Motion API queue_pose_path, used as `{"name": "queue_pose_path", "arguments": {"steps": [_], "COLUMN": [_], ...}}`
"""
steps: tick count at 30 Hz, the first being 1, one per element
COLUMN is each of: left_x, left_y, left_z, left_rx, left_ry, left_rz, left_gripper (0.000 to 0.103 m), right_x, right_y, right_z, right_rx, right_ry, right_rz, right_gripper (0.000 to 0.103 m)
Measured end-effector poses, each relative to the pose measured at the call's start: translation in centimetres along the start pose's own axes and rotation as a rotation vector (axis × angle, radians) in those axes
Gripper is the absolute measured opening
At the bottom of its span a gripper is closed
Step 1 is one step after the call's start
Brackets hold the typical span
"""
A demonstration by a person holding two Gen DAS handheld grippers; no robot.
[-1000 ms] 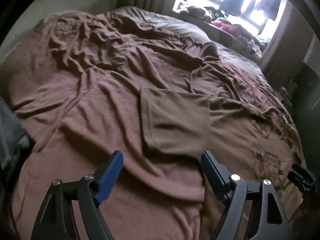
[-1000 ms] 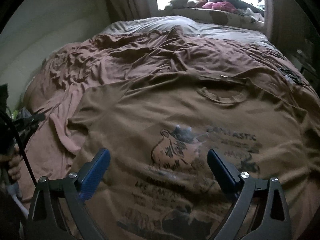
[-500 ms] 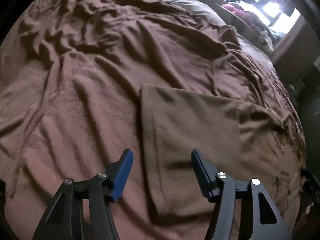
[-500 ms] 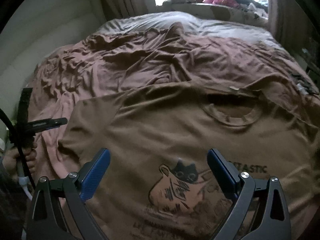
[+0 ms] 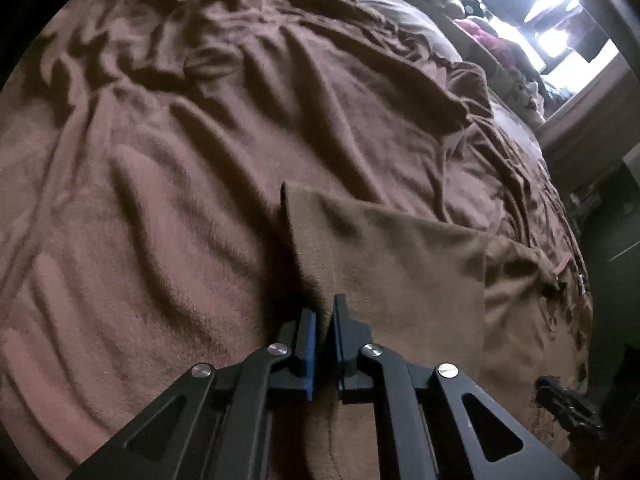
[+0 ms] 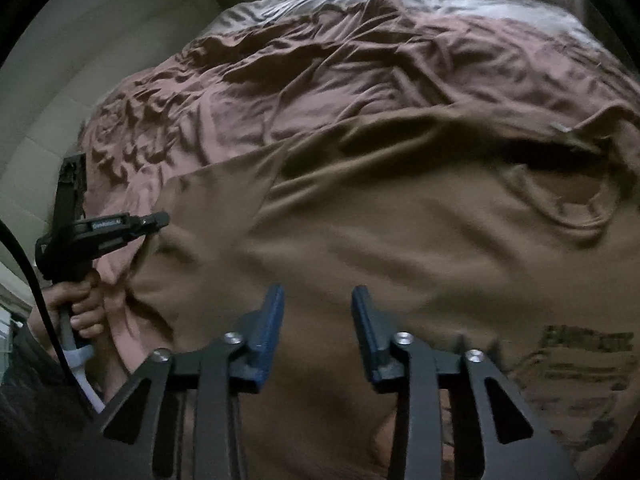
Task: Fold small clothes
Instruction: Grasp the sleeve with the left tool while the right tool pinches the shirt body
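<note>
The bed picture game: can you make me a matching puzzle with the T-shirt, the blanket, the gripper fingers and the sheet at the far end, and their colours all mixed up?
Things:
1. T-shirt
2. blanket
3. fingers
4. sheet at the far end

Colours:
A. blue
B. pale grey
C. olive brown
D. pinkish brown

Pairs: 1-C, 2-D, 3-A, 4-B
</note>
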State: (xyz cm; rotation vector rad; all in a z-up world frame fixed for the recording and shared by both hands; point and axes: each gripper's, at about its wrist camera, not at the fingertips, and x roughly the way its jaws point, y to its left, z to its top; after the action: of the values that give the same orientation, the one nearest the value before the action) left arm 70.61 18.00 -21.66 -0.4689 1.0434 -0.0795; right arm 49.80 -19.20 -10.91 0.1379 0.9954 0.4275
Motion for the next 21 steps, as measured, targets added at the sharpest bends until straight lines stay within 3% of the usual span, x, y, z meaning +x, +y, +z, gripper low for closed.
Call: {"name": "queue_pose_path", "arguments": {"steps": [2, 8, 16, 21], "left_x": [-0.7, -3.4, -5.6, -5.8], "left_y": [-0.6, -2.8, -6.1, -7.4], "left_z": [0.3, 1.1, 1.8, 1.6], "left_rx": [0.016, 0.068, 0.137, 0.154], "left_ry": [-0.016, -0.066, -0.11, -0.089], "left_rz": [-0.009, -0.051, -0.093, -0.1], "left_gripper": [0.007, 0.006, 0.006, 0.006], "right_x": [0.8, 3.4, 7.0, 9.9], "right_y": [0.2, 0.8, 0.9, 0.7], "right_z": [0.3, 1.2, 1.9, 2.1], "right_rx": [0.011, 0.068, 0.155, 0.227], "right_ry": [0.006, 0.027, 0.072, 0.109], "right_rz": [0.02, 0.103, 0.205, 0.267], "right_gripper": [0.018, 0.007, 0.003, 0.002]}}
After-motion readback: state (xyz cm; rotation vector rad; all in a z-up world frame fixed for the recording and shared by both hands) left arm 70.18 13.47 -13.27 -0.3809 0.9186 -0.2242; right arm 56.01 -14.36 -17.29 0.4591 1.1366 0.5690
